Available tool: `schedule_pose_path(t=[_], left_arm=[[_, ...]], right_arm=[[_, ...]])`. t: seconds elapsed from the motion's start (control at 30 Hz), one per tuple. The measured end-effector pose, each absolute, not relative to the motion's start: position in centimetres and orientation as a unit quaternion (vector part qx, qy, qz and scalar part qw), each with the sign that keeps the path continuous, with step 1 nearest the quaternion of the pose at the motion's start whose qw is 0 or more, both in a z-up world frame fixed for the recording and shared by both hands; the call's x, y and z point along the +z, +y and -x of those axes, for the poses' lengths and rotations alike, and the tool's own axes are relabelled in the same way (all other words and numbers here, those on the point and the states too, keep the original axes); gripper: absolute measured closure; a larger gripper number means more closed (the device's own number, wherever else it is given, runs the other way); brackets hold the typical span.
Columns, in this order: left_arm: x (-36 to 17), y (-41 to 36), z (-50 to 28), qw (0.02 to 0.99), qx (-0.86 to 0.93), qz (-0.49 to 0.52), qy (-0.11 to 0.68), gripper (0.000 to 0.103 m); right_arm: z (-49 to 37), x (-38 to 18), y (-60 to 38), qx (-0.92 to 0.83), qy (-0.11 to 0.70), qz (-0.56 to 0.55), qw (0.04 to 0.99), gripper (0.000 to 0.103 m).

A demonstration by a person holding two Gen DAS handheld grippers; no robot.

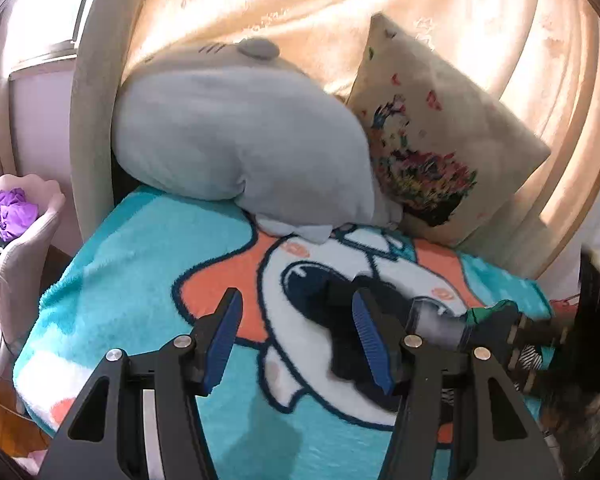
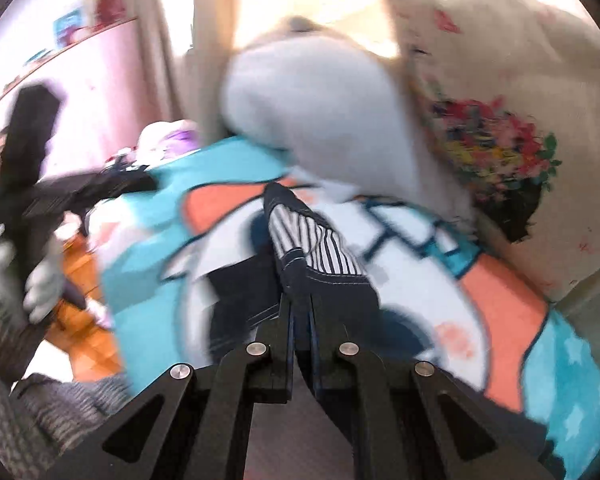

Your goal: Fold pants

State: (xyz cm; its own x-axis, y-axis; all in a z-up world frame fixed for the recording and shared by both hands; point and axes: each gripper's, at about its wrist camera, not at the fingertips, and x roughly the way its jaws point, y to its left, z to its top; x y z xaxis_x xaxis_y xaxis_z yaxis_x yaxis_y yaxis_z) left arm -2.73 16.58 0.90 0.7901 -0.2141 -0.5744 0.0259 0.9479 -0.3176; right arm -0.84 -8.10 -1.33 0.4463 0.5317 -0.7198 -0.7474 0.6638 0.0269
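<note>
the right gripper [image 2: 299, 312] clamps the dark denim pants with striped lining [image 2: 320, 256], which stretch ahead over the turquoise cartoon fleece blanket [image 1: 140, 248], the left gripper [image 1: 296, 336] gaping empty alongside.

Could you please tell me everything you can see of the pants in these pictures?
The pants are dark navy fabric with pale contrast stitching and a white, dark-striped lining exposed. They are bunched, not yet folded, and pinched in the shut right gripper above the cartoon fleece blanket. Motion blur hides their lower part.
</note>
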Motion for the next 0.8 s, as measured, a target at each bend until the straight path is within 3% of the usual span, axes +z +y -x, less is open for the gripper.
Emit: schedule_pose_path(t=[0.1, 0.23, 0.4, 0.47, 0.57, 0.8], left_arm=[[1.6, 15.4, 2.9, 0.935, -0.079, 0.154, 0.309, 0.038], [1.4, 12.4, 1.8, 0.929, -0.104, 0.15, 0.321, 0.037], [-0.8, 7.5, 0.3, 0.922, -0.128, 0.107, 0.348, 0.037], [-1.8, 5.5, 0.0, 0.922, -0.131, 0.081, 0.357, 0.037], [-3.5, 3.4, -0.4, 0.918, -0.129, 0.046, 0.371, 0.037], [-5.4, 3.4, -0.9, 0.907, -0.113, 0.049, 0.402, 0.037]], right_arm=[[4.2, -3.4, -6.9, 0.385, 0.372, 0.167, 0.828, 0.096], [5.6, -7.1, -6.8, 0.361, 0.389, 0.154, 0.834, 0.092], [6.8, -6.0, -13.0, 0.339, 0.377, 0.037, 0.861, 0.073], [7.9, -4.4, -17.9, 0.28, 0.353, -0.001, 0.893, 0.055], [8.1, -3.2, -25.6, 0.152, 0.328, -0.054, 0.931, 0.038], [3.0, -6.0, -37.2, 0.024, 0.357, -0.174, 0.918, 0.036]])
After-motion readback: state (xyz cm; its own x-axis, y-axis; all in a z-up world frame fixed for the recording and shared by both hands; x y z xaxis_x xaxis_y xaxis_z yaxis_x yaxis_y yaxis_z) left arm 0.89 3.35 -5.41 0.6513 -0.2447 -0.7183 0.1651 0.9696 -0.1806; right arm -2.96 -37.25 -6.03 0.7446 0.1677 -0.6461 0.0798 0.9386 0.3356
